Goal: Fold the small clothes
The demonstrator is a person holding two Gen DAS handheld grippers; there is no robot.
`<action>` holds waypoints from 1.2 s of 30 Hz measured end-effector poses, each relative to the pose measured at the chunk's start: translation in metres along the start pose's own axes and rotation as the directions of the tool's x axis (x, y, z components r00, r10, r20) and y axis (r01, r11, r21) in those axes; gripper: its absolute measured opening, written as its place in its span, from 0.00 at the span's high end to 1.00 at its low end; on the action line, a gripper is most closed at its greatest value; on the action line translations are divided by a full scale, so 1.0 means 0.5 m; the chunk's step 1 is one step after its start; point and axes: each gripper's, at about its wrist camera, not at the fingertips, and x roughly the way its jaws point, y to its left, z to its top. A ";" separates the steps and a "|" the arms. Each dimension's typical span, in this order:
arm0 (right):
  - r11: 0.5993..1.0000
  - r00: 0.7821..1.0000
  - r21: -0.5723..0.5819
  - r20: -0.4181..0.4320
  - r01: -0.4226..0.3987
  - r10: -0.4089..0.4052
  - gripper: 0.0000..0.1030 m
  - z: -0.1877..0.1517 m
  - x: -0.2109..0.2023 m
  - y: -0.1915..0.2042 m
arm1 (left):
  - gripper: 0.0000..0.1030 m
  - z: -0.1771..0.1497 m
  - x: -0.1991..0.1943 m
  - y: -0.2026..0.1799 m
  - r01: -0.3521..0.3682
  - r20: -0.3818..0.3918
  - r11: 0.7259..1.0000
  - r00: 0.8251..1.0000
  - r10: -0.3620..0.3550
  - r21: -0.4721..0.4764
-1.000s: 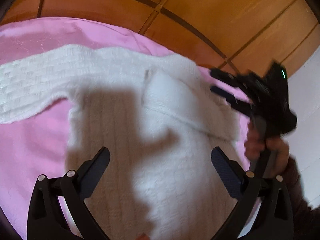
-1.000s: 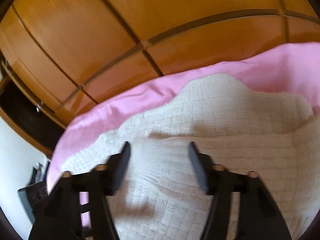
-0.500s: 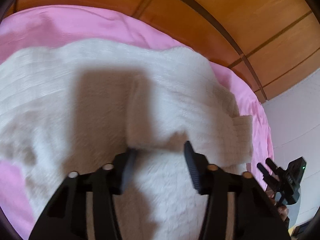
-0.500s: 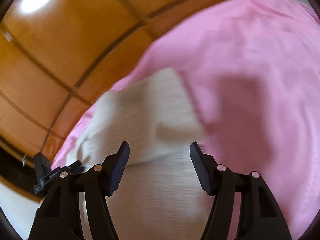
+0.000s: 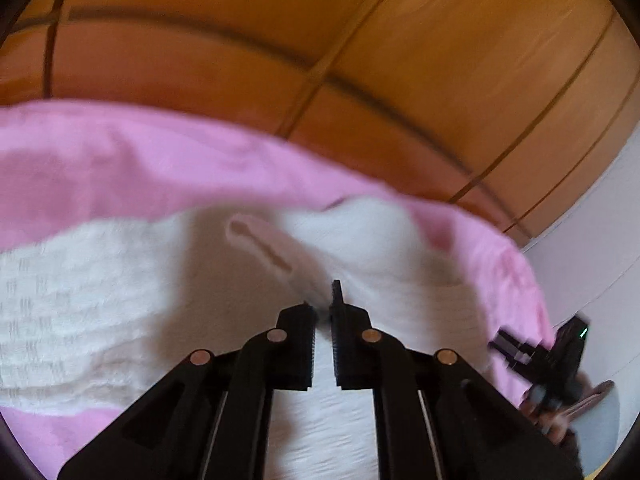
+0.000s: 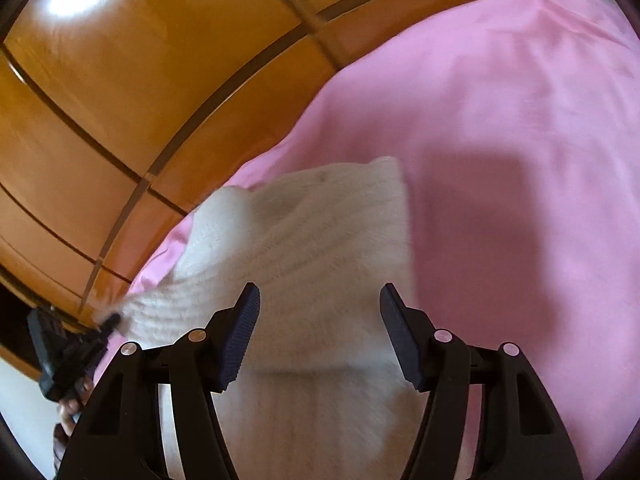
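1. Knitwear first: a white knitted sweater [image 5: 100,292] lies on the pink bedsheet [image 5: 120,168], its long axis running left to right, one sleeve spread far left.
2. Left gripper [image 5: 323,312], jaws nearly together, pinches a raised fold at mid-garment.
3. Right gripper [image 6: 320,332] hangs wide above the ribbed right end, clasping nothing.
4. Soft, chunky weave; glossy wooden wardrobe [image 6: 140,80] beyond.

Sweater [image 5: 80,300] white, textured knit, ribbed in places. Sheet [image 6: 520,120] plain pink. Cabinet [image 5: 280,40] glossy orange-brown wood, dark panel lines. Left tongs [image 5: 323,314], right tongs [image 6: 320,336] black.
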 end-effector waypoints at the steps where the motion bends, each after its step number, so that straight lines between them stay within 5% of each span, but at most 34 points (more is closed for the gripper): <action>1: 1.000 1.000 -0.007 -0.003 0.005 -0.005 0.40 0.004 0.010 0.005 | 0.94 -0.002 0.012 0.004 -0.013 -0.017 1.000 1.000 0.013 0.003; 5: 0.994 0.993 -0.023 -0.036 0.111 -0.112 0.40 0.026 0.078 0.007 | 0.90 -0.022 0.068 0.012 -0.094 -0.071 0.995 0.993 0.095 0.022; 8: 0.984 0.984 -0.058 -0.048 0.168 -0.170 0.41 0.024 0.099 -0.001 | 0.53 -0.033 0.072 0.030 -0.110 -0.080 0.994 0.991 0.109 -0.008; 10: 0.978 0.980 -0.089 -0.047 0.188 -0.193 0.41 0.021 0.095 0.013 | 0.39 -0.037 0.055 0.037 -0.100 -0.053 0.995 0.994 0.098 -0.024; 15: 0.973 0.984 -0.155 -0.033 0.171 -0.178 0.35 -0.017 0.063 0.070 | 0.28 -0.055 -0.029 0.081 -0.068 0.001 0.991 0.998 0.069 -0.112; 22: 0.913 0.977 -0.374 -0.070 0.162 -0.202 0.25 -0.164 0.059 0.161 | 0.29 -0.140 -0.203 0.222 -0.077 0.092 0.954 0.990 0.108 -0.290; 26: 0.844 0.961 -0.486 -0.032 0.226 -0.276 0.19 -0.226 0.078 0.189 | 0.24 -0.203 -0.308 0.356 -0.112 0.154 0.872 0.966 0.208 -0.477; 31: 0.818 0.946 -0.509 -0.016 0.270 -0.322 0.03 -0.247 0.104 0.188 | 0.19 -0.261 -0.436 0.502 -0.124 0.233 0.743 0.904 0.357 -0.658; 36: 0.818 0.944 -0.502 -0.007 0.282 -0.329 0.03 -0.244 0.112 0.191 | 0.17 -0.285 -0.493 0.597 -0.028 0.276 0.653 0.892 0.358 -0.757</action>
